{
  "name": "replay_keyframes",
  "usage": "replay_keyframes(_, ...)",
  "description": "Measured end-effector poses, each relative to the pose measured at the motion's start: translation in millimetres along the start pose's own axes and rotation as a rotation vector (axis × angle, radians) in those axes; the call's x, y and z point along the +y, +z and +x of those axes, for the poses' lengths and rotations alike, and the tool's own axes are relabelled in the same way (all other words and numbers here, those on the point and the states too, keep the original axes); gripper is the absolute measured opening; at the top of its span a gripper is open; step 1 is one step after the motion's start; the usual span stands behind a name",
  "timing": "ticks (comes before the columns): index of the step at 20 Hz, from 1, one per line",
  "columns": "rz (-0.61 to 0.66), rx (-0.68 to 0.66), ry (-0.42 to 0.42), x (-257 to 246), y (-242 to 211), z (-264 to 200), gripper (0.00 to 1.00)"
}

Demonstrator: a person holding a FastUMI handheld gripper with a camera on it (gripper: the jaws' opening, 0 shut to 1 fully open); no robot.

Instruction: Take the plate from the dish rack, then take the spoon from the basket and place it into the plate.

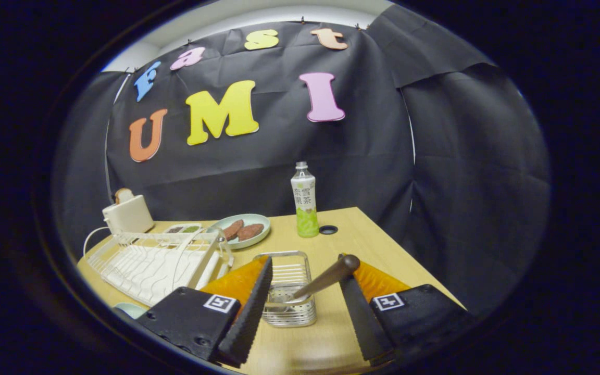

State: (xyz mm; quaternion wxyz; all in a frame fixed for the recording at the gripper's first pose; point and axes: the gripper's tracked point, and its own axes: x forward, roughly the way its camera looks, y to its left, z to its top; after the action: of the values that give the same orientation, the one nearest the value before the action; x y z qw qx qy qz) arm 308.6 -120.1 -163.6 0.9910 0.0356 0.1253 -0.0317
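My gripper (300,307): fingers wide, holding nothing | spoon (326,278) leans in basket (289,291) betw. fingers, nr table's (362,234) front edge | likely light, stiff, slick handle; grip mid-handle.

One gripper (305,291) showed, its two fingers (250,307) spread apart; one basket (288,289) held one spoon (326,278); one rack (154,260), one toaster (128,213), one bottle (304,200), one plate (241,230) bearing two brown pieces (249,232), and one table (362,234) stood there
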Motion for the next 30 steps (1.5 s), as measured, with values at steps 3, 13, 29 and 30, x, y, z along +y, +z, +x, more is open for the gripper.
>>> replay_keyframes(3,0.011,0.019,-0.019,4,1,3,0.55)
replay_keyframes(13,0.004,-0.031,-0.079,21,42,-9,0.15)
replay_keyframes(29,0.009,-0.160,0.039,102,86,-141,0.15)
replay_keyframes(30,0.012,-0.150,0.056,111,77,-147,0.15)
